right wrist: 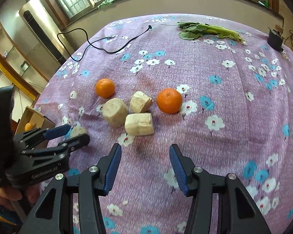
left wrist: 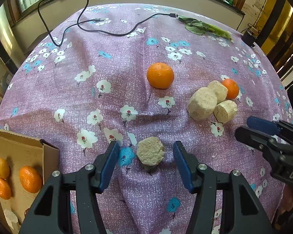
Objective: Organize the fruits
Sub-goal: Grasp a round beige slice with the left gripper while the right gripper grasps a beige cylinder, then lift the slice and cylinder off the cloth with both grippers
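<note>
1. Right up close, the left gripper is poised over the flowered purple tablecloth, its blue pads either side of a beige hexagonal block with clear gaps on both sides, so it is released and nothing is gripped.
2. Over on the right wrist view, the right gripper hangs above bare cloth, jaws apart, empty.
3. Ahead of it sits a cluster of three beige blocks, touching or nearly so.
4. The fruit: a large orange just right of that cluster, and a smaller orange to its upper left, both loose on the cloth.
5. At the table's left edge, a cardboard box already holds three oranges and a pale block in its near corner.
6. Far back, a bunch of leafy greens and a black cable lie across the cloth.
</note>
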